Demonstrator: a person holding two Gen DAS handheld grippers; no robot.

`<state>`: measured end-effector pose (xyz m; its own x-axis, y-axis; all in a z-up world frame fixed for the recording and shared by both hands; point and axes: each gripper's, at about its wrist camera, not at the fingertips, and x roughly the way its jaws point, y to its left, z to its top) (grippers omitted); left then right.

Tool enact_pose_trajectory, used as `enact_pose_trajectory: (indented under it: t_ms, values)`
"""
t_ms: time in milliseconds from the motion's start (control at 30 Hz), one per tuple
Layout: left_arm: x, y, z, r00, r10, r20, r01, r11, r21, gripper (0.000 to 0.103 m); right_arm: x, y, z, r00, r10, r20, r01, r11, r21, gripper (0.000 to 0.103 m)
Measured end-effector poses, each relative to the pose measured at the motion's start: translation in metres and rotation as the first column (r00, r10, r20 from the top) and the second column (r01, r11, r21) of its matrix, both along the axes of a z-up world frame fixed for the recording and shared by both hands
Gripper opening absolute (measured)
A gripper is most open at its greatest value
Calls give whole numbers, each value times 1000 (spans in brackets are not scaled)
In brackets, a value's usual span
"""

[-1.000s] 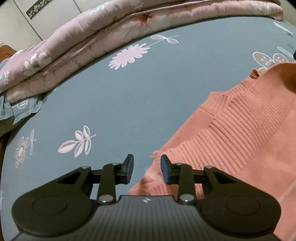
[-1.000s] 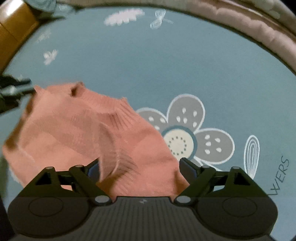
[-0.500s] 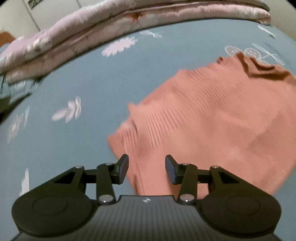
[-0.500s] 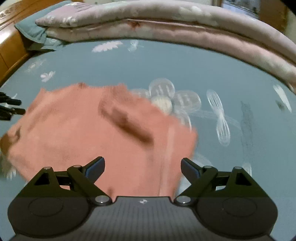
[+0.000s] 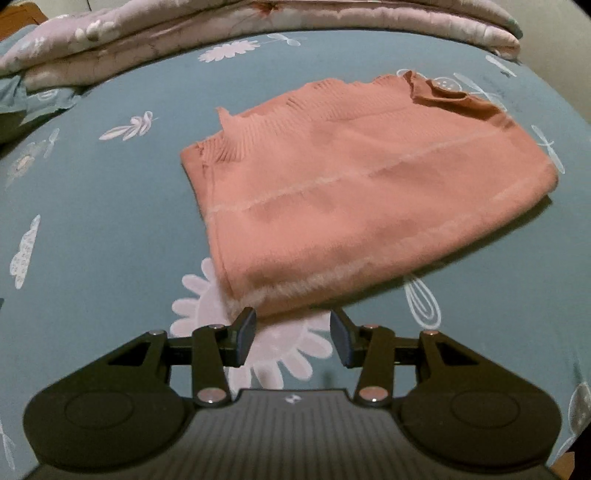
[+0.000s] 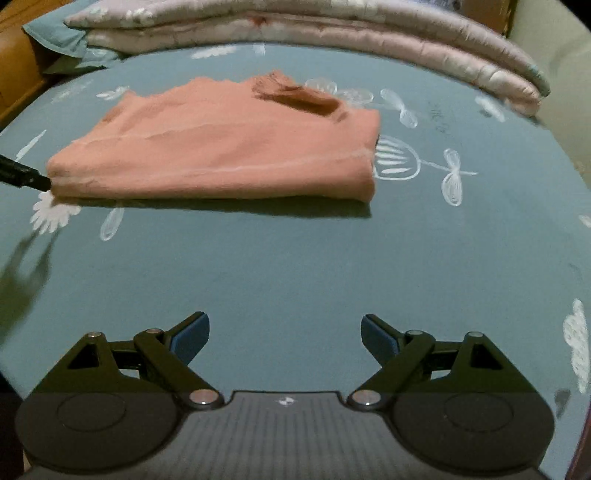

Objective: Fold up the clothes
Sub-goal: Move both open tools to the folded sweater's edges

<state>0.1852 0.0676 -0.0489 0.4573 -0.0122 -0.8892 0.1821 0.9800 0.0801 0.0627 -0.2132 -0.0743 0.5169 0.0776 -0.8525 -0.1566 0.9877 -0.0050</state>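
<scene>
On the teal flower-printed bedsheet [image 5: 110, 206] lies the folded salmon-pink knit sweater [image 5: 362, 192], a flat bundle with its ribbed edge toward the far side and a darker flap turned up at the far right corner; in my right wrist view the sweater [image 6: 221, 147] sits well ahead, in the middle of the bed. I see no containers anywhere, only bedding: a folded pink quilt [image 5: 258, 18] is stacked along the far edge of the bed, with a bit of teal pillow [image 6: 55, 33] at its left end. My left claw [image 5: 291, 336] hovers just in front of the sweater's near corner, jaws partly parted and empty, over a white flower print. From the right wrist view its tip shows as a dark finger just beside the bundle's left end; whether it touches the cloth I cannot tell. My right claw [image 6: 284, 336] stands wide open with nothing between the pads, over bare sheet and well apart from the sweater. Compared with a second ago, the garment has left both claws: then the right one had cloth bunched between its jaws and the left was narrower beside the knit hem, whereas now the sweater rests folded and both claws have backed away from it.
</scene>
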Motion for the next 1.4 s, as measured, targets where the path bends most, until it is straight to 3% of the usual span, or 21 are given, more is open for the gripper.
enact_pose_trajectory:
  t_ms: [133,300,467,633,700,833,1067,1167,1233,1267,1300,1333,1400]
  values:
    - [-9,-5,7,1000,-7,22,7,1000,-5,46,-28,12,16,997,16,70,-11,998,-66,92]
    - [6,-1,6,997,60,57,-60,998,4,49,-33,9,39,964,61,260,-22,988,-150,90]
    - [34,13,-10,989,143,45,-142,990,-19,50,32,8,43,922,202,331,-106,952,-286,85]
    - [57,23,-24,987,159,23,-158,987,-41,50,134,16,23,894,325,309,-199,905,-377,75]
    - [63,19,-28,990,136,25,-135,990,-30,50,172,21,10,884,368,289,-234,882,-408,65]
    - [72,9,-35,995,87,38,-87,996,1,52,233,27,-17,843,477,251,-343,834,-432,63]
    - [86,-9,-26,994,15,108,-17,1000,17,54,282,58,-53,737,659,147,-512,687,-516,56]
    - [93,-17,-23,990,-20,137,16,999,31,59,291,71,-60,699,705,123,-546,636,-546,51]
    - [95,-20,-25,989,-37,141,31,999,41,60,298,76,-63,690,716,105,-558,618,-554,51]
    - [96,-22,-26,989,-45,141,39,998,51,60,300,76,-64,687,719,103,-558,613,-559,45]
    - [95,-22,-27,988,-56,145,47,997,66,60,303,77,-65,692,716,94,-558,613,-560,25]
    - [94,-23,-28,987,-64,147,54,996,75,60,306,77,-66,711,699,76,-550,620,-560,15]
    - [93,-19,-31,988,-56,145,48,997,57,63,314,72,-62,753,652,87,-517,668,-535,10]
